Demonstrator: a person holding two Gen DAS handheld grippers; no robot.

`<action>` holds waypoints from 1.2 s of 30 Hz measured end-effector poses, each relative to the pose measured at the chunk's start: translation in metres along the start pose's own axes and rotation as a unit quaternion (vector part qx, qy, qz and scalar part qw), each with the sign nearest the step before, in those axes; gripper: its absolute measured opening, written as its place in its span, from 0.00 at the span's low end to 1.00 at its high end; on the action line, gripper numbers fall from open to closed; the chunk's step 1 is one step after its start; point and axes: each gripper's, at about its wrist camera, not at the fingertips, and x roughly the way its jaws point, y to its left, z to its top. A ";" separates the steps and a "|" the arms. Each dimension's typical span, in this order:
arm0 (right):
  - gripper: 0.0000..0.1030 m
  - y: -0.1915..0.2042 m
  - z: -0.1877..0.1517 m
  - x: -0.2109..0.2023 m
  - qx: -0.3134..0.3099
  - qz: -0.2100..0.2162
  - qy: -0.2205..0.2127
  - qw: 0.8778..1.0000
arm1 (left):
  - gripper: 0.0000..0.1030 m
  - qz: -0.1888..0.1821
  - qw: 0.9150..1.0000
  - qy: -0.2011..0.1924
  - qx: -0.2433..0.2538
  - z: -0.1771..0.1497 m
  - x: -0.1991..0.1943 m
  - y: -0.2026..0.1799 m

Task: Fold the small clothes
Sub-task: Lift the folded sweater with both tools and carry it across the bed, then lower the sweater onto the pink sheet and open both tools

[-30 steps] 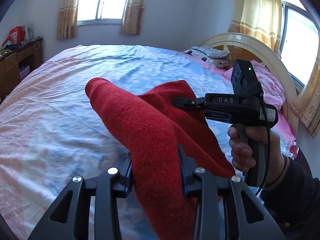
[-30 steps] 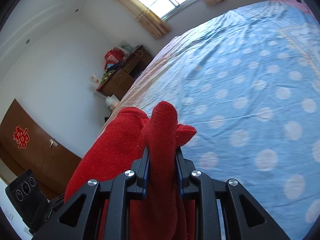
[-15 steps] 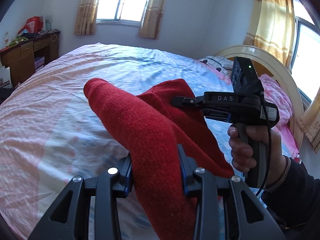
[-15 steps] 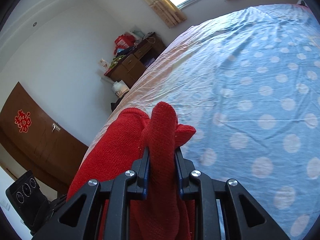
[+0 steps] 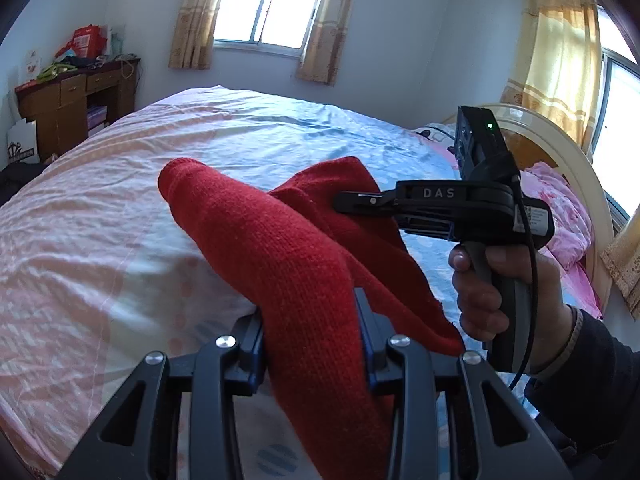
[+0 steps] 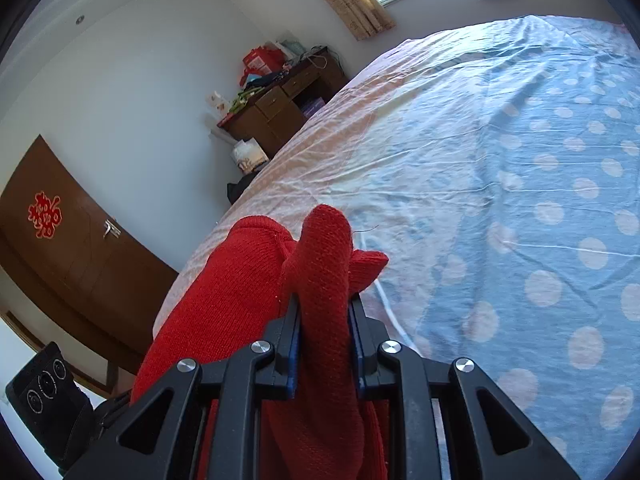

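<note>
1. Your left gripper (image 5: 310, 332) is closed on a thick roll of the red knitted garment (image 5: 280, 248); both pads press into the wool and the roll rises forward from between them.
2. Your right gripper (image 6: 324, 320) is also closed on the same red knitted garment (image 6: 240, 280) — it holds a narrower fold, which stands up between the pads and ends in a rounded tip.
3. In the left wrist view you see your right gripper (image 5: 352, 202) from the side, with its fingers going into the far edge of the cloth, and your right hand (image 5: 492, 288) is around its grey handle.
4. The garment hangs in the air between the two grippers, above the bed (image 5: 100, 240). It does not lie flat on the bed; whether its lower edge touches the sheet I cannot tell.
5. The bed sheet is pink on the side toward the wooden desk (image 5: 72, 100) and blue with pale dots on the side toward the headboard (image 5: 560, 148).
6. Pink bedding (image 5: 560, 208) lies just beside the headboard — well apart from the garment.
7. The desk stands beyond the bed's pink edge, near the window (image 5: 272, 8) with beige curtains, and red bags (image 5: 86, 40) are on top of it.
8. In the right wrist view a brown door (image 6: 80, 240) with a red paper sign (image 6: 45, 214) is beyond the bed's pink side.
</note>
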 end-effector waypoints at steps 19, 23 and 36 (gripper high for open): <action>0.19 0.010 -0.004 0.038 -0.003 -0.012 0.028 1.000 | 0.37 0.010 1.000 0.015 -0.026 -0.027 -0.004 0.026; 0.19 0.006 -0.005 0.038 -0.002 -0.015 0.030 0.999 | 0.37 0.011 0.999 0.024 -0.034 -0.036 -0.003 0.034; 0.19 -0.015 -0.012 0.057 0.012 -0.041 0.044 0.998 | 0.39 0.005 0.998 0.030 -0.052 -0.055 0.000 0.045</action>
